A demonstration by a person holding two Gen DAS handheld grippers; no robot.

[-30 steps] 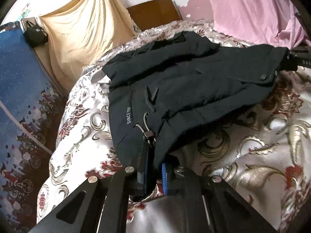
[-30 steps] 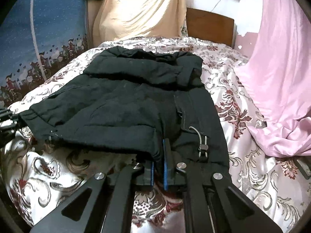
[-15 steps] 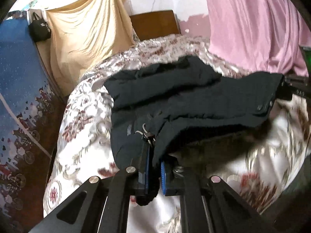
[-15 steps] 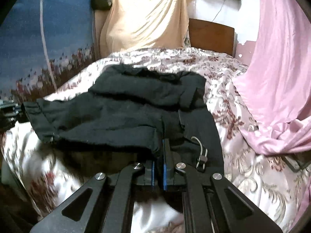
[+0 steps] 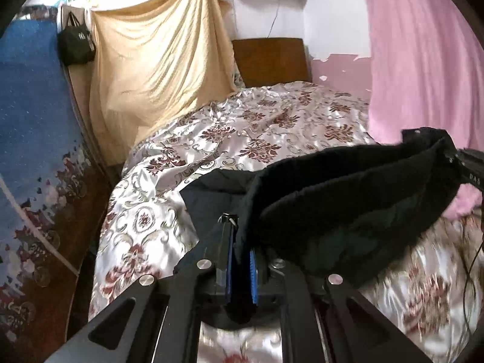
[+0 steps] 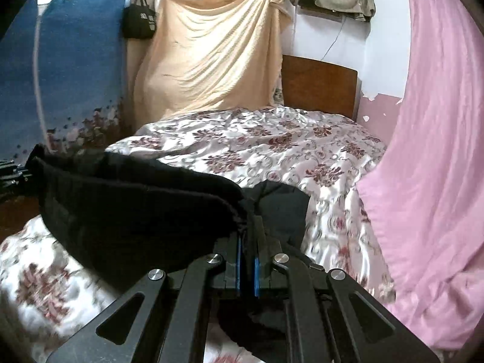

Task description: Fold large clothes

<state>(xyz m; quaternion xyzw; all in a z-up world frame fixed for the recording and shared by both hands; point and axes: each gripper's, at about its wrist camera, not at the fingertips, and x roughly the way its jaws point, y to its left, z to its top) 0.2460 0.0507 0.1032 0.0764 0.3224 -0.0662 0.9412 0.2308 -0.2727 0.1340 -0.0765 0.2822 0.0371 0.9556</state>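
Left wrist view. The left gripper [image 5: 240, 260] is seen clamped on a corner of the black garment [image 5: 348, 211]; cloth is pinched between the blue pads [image 5: 253, 275]. From this grip the hem is stretched away to the right, where its far corner is met by the right gripper [image 5: 467, 171] at the frame edge. The held edge is raised off the floral bedspread [image 5: 242, 139] and sags in a shallow arc between the two grips. A lower part of the garment is seen lying on the bedspread just ahead of the fingers. The far half of the bed, toward the wooden headboard [image 5: 270, 59], is bare of clothing.

Right wrist view. The right gripper [image 6: 248, 254] is likewise closed on black cloth, which is trapped between its pads. The hem runs leftward to the left gripper [image 6: 15, 175], barely visible at the frame edge. The garment [image 6: 136, 211] is hung between both tools, with a flap draped to the right of the fingers onto the bedspread [image 6: 272, 139]. A pink curtain [image 6: 429, 151] hangs close on the right.

Relation noted. The long axis of the held hem is laid across the bed, side to side; neither hand is nearer, each holding one end. The open bedspread lies straight ahead of both. It is judged that the hem would be carried forward evenly, so that the fold line stays square.
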